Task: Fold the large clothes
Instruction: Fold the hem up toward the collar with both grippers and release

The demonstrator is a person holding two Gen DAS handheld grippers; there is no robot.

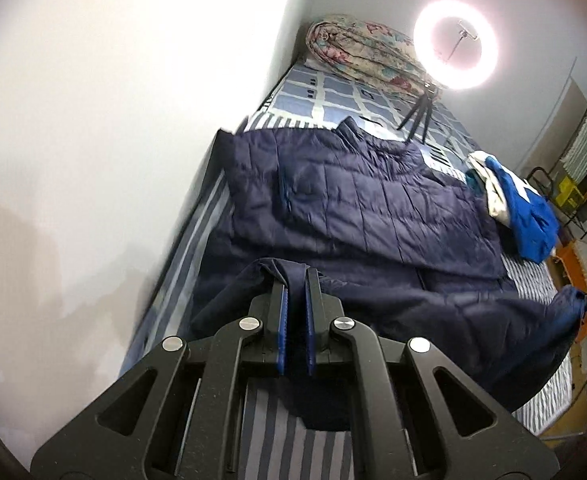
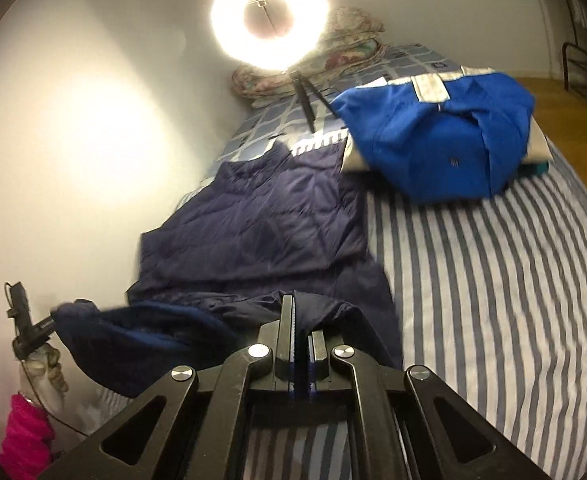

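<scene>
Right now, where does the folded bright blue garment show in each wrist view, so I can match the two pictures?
Left wrist view: the bright blue garment sits at the right edge, past the navy quilted jacket, on the striped bed sheet.
Right wrist view: the garment lies upper right, right of the jacket.
Shared landmark: the ring light at the bed's far end.

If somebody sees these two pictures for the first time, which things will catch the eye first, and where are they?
The glowing ring light on a small tripod at the far end of the bed dominates. Next comes the navy quilted jacket spread over the striped bedsheet, its near hem pinched by the left gripper and the right gripper. A bright blue garment lies beside it.
</scene>
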